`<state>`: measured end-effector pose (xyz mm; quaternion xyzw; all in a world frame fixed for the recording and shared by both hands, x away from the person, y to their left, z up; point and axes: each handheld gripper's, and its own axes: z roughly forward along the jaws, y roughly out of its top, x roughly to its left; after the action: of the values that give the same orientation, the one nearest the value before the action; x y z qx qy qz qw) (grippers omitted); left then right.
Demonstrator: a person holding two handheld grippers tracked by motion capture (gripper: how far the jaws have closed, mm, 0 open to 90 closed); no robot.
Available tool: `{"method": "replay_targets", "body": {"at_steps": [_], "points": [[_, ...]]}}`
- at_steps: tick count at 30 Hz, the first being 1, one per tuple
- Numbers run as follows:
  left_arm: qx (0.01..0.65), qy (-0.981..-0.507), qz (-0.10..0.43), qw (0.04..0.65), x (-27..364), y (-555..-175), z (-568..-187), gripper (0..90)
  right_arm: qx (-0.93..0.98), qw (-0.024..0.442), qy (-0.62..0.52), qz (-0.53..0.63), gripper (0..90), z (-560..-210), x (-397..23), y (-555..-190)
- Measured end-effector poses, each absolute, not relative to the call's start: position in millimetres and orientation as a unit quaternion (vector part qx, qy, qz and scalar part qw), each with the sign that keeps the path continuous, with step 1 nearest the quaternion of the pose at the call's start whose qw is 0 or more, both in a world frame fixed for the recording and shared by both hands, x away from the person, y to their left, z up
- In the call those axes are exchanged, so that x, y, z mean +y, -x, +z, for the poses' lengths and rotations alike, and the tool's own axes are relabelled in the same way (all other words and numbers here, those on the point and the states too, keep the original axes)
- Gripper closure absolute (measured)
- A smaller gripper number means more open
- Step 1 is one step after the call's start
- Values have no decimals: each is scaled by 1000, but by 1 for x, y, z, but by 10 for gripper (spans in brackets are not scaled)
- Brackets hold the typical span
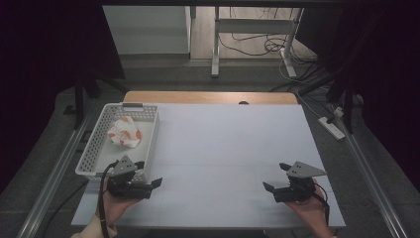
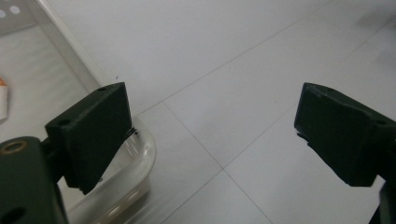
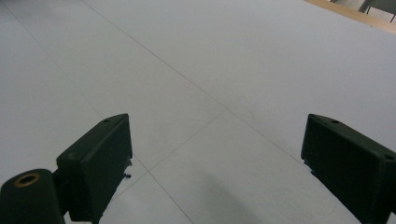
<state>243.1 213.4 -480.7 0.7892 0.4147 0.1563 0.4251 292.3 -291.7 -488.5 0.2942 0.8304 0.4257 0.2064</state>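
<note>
A white perforated basket (image 1: 99, 148) stands at the table's left side, and a crumpled white and orange bundle (image 1: 125, 132) lies inside it. My left gripper (image 1: 148, 173) rests by the basket's near right corner, pointing right, its jaws wide apart with nothing between them. In the left gripper view the open left gripper (image 2: 212, 130) looks over bare white table, with the basket's rounded corner (image 2: 140, 161) under its left jaw and an edge of the bundle (image 2: 3, 95) at far left. My right gripper (image 1: 276, 177) lies near the front right, pointing left. The right gripper (image 3: 217, 158) is open and empty.
A white sheet (image 1: 233, 148) covers the table, with a strip of wood (image 1: 208, 96) showing along the far edge. A power strip (image 1: 333, 128) and cables lie on the floor at right. Desk legs (image 1: 216, 44) stand beyond the table.
</note>
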Motion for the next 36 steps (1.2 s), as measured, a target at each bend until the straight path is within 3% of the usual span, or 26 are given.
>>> {"method": "replay_targets", "body": {"at_steps": [36], "points": [[417, -784, 176, 425, 215, -250, -465, 112, 843, 190, -275, 422, 87, -491, -286, -297]]}}
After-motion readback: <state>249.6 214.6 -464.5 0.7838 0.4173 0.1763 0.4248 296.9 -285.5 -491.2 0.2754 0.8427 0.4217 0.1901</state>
